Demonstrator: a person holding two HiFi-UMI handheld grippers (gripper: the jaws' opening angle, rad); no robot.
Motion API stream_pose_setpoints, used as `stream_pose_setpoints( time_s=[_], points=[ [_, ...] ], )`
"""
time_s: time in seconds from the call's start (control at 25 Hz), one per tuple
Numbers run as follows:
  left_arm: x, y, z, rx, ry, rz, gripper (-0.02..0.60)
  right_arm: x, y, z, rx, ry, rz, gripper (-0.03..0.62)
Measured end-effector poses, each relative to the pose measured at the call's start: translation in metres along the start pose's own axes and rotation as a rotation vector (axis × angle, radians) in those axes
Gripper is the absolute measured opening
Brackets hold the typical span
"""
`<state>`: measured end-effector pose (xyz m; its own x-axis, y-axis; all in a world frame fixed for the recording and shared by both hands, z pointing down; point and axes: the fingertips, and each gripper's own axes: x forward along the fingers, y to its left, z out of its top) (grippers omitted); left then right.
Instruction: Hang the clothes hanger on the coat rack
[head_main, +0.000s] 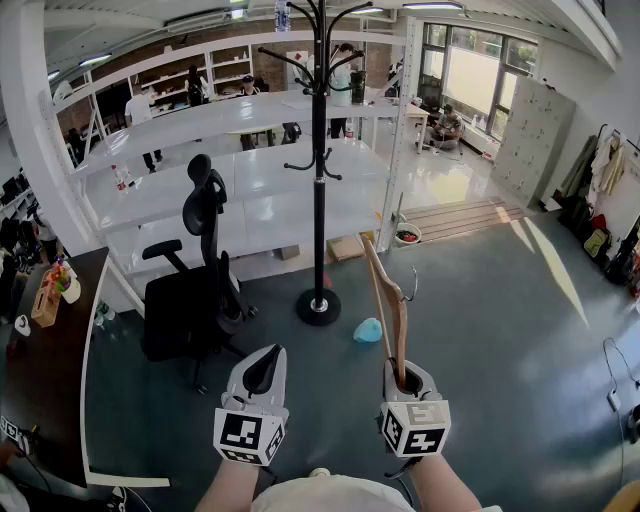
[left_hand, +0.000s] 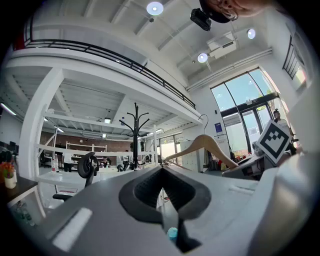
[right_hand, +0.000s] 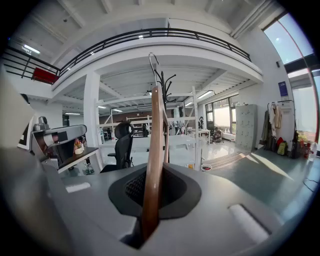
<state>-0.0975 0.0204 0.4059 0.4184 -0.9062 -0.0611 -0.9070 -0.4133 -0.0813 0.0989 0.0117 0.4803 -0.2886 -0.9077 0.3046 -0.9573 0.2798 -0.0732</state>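
Observation:
A black coat rack (head_main: 319, 160) stands on a round base on the grey floor ahead, with curved hooks at its top (head_main: 322, 22). My right gripper (head_main: 408, 378) is shut on one end of a wooden clothes hanger (head_main: 385, 300), which rises upright from the jaws with its metal hook (head_main: 410, 292) to the right. In the right gripper view the hanger (right_hand: 153, 150) runs up the middle and its hook (right_hand: 152, 61) overlaps the distant coat rack (right_hand: 166, 82). My left gripper (head_main: 262, 372) is shut with nothing in it. In the left gripper view the coat rack (left_hand: 136, 135) stands far ahead and the hanger (left_hand: 202, 146) shows at right.
A black office chair (head_main: 195, 285) stands left of the rack. White shelving (head_main: 240, 190) runs behind it. A dark desk (head_main: 45, 370) with small items is at far left. A light blue object (head_main: 368, 330) lies on the floor near the rack's base. Clothes hang at far right (head_main: 600, 175).

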Motion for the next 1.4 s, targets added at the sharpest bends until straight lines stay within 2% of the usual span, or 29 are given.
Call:
stream_pose_setpoints(
  time_s=[0.44, 0.96, 1.16, 1.4],
  points=[
    [0.001, 0.007, -0.011, -0.020, 0.023, 0.007, 0.000, 0.004, 0.003, -0.001, 0.006, -0.002, 0.001, 0.034],
    [0.009, 0.047, -0.026, -0.044, 0.038, 0.009, 0.000, 0.039, 0.016, 0.000, 0.024, 0.031, -0.012, 0.034],
    [0.033, 0.063, -0.044, -0.052, 0.061, 0.038, 0.000, 0.073, 0.003, 0.000, 0.027, 0.035, 0.011, 0.034],
    [0.095, 0.085, -0.058, -0.032, 0.081, 0.084, 0.000, 0.141, -0.027, 0.012, 0.037, 0.048, 0.048, 0.034]
  ],
)
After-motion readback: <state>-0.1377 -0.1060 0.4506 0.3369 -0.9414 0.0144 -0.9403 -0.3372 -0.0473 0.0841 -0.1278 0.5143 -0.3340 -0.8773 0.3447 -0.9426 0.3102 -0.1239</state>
